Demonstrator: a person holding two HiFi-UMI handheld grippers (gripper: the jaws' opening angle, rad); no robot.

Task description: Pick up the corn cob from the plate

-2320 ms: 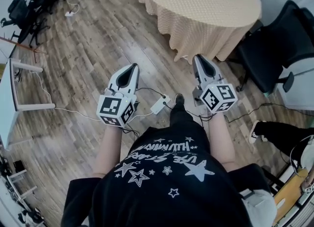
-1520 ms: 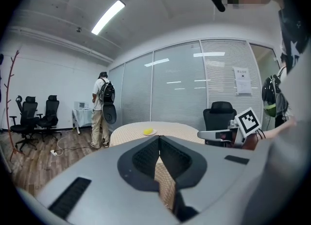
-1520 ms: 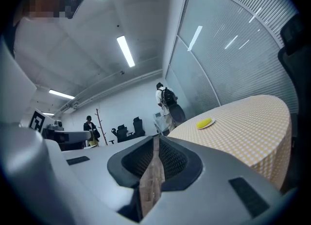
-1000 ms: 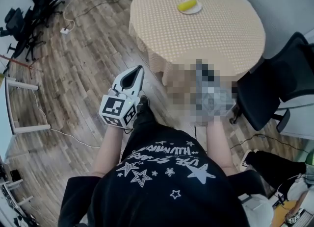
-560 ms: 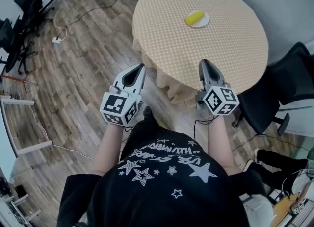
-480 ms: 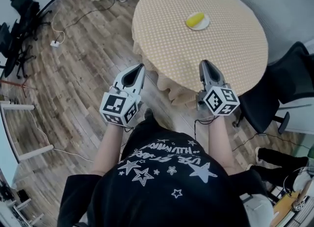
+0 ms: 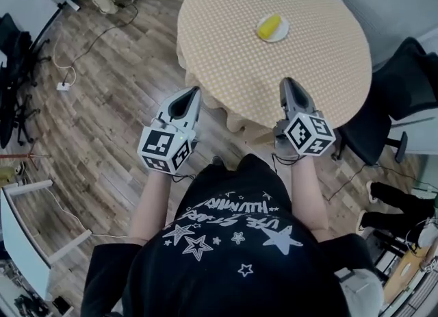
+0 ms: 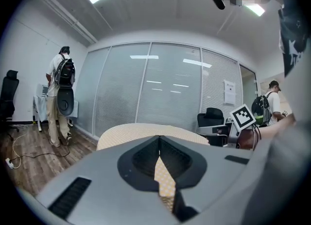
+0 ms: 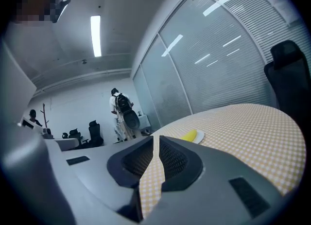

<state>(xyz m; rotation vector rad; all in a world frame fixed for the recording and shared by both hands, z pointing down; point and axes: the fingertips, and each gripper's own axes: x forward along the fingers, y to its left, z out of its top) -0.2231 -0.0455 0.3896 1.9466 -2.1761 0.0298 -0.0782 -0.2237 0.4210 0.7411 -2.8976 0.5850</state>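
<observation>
A yellow corn cob (image 7: pixel 269 24) lies on a small white plate (image 7: pixel 279 33) near the far side of a round table (image 7: pixel 226 35) with a checked cloth. In the right gripper view the corn cob (image 9: pixel 191 135) shows ahead on the plate (image 9: pixel 198 136). My left gripper (image 7: pixel 193 92) hangs off the table's near left edge, jaws together and empty. My right gripper (image 7: pixel 288 83) is just over the near edge of the table, jaws together with nothing between them. Both are well short of the plate.
A black office chair (image 7: pixel 400 83) stands right of the table. Cables (image 7: pixel 82 55) run over the wooden floor at the left. A person with a backpack (image 8: pixel 60 88) stands at the far left of the room. Glass partitions (image 8: pixel 160 88) close off the back.
The table and plate have drawn nearer in the head view. Both grippers have come forward to the table's near edge, the right one now over the cloth. Jaws stayed together.
</observation>
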